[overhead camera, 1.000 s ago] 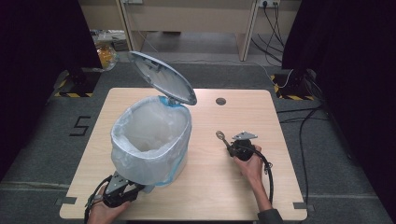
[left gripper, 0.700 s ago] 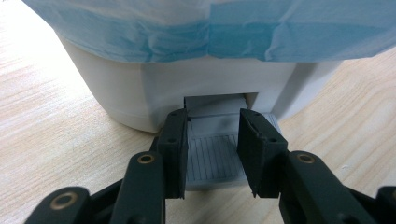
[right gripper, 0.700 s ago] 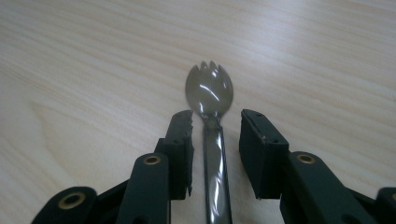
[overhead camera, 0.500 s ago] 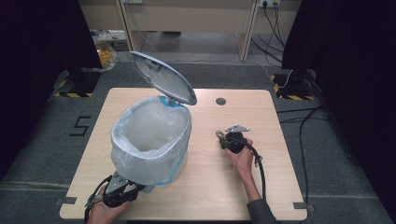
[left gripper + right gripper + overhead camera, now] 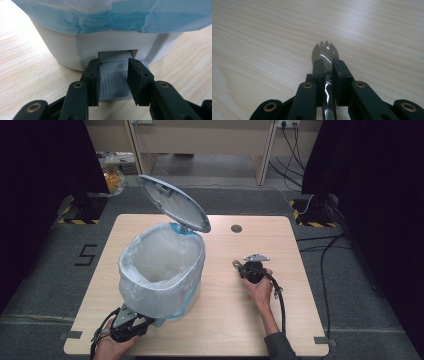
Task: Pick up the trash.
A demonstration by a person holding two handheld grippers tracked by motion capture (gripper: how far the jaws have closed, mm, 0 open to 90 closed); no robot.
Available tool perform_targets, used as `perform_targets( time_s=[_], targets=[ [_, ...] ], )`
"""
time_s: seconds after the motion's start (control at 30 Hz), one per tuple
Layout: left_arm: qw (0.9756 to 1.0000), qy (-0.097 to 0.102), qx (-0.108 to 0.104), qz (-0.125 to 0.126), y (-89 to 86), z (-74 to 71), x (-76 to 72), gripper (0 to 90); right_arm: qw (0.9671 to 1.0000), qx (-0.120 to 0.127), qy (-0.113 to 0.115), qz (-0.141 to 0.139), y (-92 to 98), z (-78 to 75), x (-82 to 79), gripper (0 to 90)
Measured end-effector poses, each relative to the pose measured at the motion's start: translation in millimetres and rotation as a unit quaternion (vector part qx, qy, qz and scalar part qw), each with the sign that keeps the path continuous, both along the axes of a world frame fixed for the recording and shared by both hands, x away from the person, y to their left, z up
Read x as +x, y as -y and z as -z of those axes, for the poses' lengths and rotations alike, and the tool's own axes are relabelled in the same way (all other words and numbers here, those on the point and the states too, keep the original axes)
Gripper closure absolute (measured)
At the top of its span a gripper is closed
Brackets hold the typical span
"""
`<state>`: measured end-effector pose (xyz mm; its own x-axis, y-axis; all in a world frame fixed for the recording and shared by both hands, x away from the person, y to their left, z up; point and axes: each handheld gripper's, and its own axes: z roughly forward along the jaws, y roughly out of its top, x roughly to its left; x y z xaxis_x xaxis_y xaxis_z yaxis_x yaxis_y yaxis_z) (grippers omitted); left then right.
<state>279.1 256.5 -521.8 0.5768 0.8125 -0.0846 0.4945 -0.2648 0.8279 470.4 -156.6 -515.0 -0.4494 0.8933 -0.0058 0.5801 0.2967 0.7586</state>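
Here, one bin, one spork, two tongs clamped.

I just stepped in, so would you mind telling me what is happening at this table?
A person works with two handheld grippers. The left gripper is shut on the grey pedal at the foot of the white bin, whose lid stands open over a blue-edged liner. The right gripper has just been closing its fingers and now grips a metal spork, its tines low over the wooden table, to the right of the bin.
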Motion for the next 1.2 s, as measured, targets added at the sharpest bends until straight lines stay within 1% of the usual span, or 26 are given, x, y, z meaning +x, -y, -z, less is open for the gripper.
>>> perform_targets(
  time_s=[0.03,0.07,0.1,0.17,0.23,0.27,0.33,0.37,0.4,0.47,0.5,0.53,0.57,0.6,0.63,0.67,0.7,0.73,0.77,0.8,0.87,0.93,0.97,1.1,1.2],
  targets=[
    [1.0000,0.000,0.000,0.000,0.0,0.0,0.0,62.7,1.0000,-0.005,0.004,0.000,0.6,-0.7,-0.9,81.4],
    [1.0000,0.000,0.000,0.000,0.0,0.0,0.0,62.7,1.0000,-0.005,0.008,0.001,1.5,-1.3,-1.5,81.8],
    [1.0000,0.000,0.000,0.000,0.0,0.0,0.0,62.7,0.9999,-0.001,0.015,0.002,3.7,-3.4,-2.8,89.6],
    [1.0000,0.000,0.000,0.000,0.0,0.0,0.0,62.7,0.9995,0.006,0.031,-0.002,7.4,-9.4,-5.5,90.0],
    [1.0000,0.000,0.001,0.000,0.1,0.0,-0.1,62.7,0.9994,0.005,0.033,-0.007,9.3,-13.3,-6.9,90.0],
    [1.0000,0.000,0.001,0.000,0.1,-0.1,-0.1,62.7,0.9996,0.003,0.027,-0.004,10.2,-13.4,-7.4,89.7],
    [1.0000,0.000,0.002,0.000,0.2,-0.1,-0.3,62.6,0.9999,0.006,0.016,0.000,11.5,-11.3,-6.9,82.9],
    [1.0000,0.000,0.002,0.000,0.2,-0.1,-0.2,62.6,0.9999,0.009,0.014,-0.001,11.7,-10.2,-7.0,80.1],
    [1.0000,0.000,0.001,0.000,0.1,0.0,-0.1,62.7,0.9998,0.008,0.016,-0.007,10.7,-9.8,-7.2,78.7],
    [1.0000,0.000,0.001,0.000,0.1,-0.1,-0.1,62.7,0.9996,0.011,0.010,-0.024,6.0,-10.4,-8.7,76.6],
    [1.0000,0.000,0.001,0.000,0.2,-0.1,-0.1,62.6,0.9994,0.009,0.005,-0.034,2.8,-10.5,-8.6,75.0],
    [1.0000,0.000,0.001,0.000,0.1,-0.1,-0.1,62.6,0.9991,0.013,-0.004,-0.041,-0.3,-9.6,-8.5,74.6],
    [1.0000,0.000,0.000,0.001,0.0,0.0,-0.1,62.6,0.9990,0.007,-0.012,-0.042,-2.4,-8.1,-8.2,73.8],
    [1.0000,0.000,0.001,0.001,0.0,0.0,-0.2,62.5,0.9990,-0.005,-0.020,-0.040,-4.3,-5.5,-7.9,72.8],
    [1.0000,0.000,0.001,0.001,0.2,0.0,-0.2,62.5,0.9991,-0.006,-0.021,-0.036,-4.9,-3.8,-8.4,72.5],
    [1.0000,0.000,0.002,0.001,0.2,-0.1,-0.3,62.4,0.9990,-0.015,-0.022,-0.036,-4.6,-4.8,-9.0,72.3],
    [1.0000,0.000,0.001,0.001,0.1,-0.1,-0.2,62.4,0.9986,-0.033,-0.020,-0.035,-5.0,-7.4,-10.4,72.1],
    [1.0000,0.000,0.000,0.001,0.0,0.0,-0.1,62.5,0.9985,-0.034,-0.019,-0.038,-4.5,-8.1,-11.2,73.0],
    [1.0000,0.000,0.000,0.001,0.0,0.0,-0.1,62.4,0.9981,-0.034,-0.027,-0.043,-3.6,-7.8,-12.0,73.8],
    [1.0000,0.000,0.001,0.001,0.1,-0.1,-0.2,62.4,0.9983,-0.027,-0.027,-0.044,-1.9,-6.9,-12.0,74.0],
    [1.0000,0.001,0.002,0.001,0.2,-0.1,-0.3,62.3,0.9983,-0.012,-0.035,-0.046,1.4,-6.4,-10.2,75.5],
    [1.0000,0.000,0.002,0.001,0.2,-0.1,-0.3,62.3,0.9981,-0.003,-0.038,-0.049,2.4,-6.0,-9.1,79.1],
    [1.0000,0.000,0.002,0.001,0.2,-0.1,-0.3,62.3,0.9980,-0.001,-0.039,-0.050,3.0,-6.0,-8.9,79.4],
    [1.0000,0.000,0.003,0.001,0.2,-0.1,-0.3,62.3,0.9982,-0.003,-0.037,-0.048,1.9,-6.0,-9.3,79.9],
    [1.0000,0.000,0.001,0.001,0.0,0.0,-0.1,62.4,0.9983,-0.020,-0.023,-0.049,-1.0,-5.8,-12.0,80.0]
  ],
)
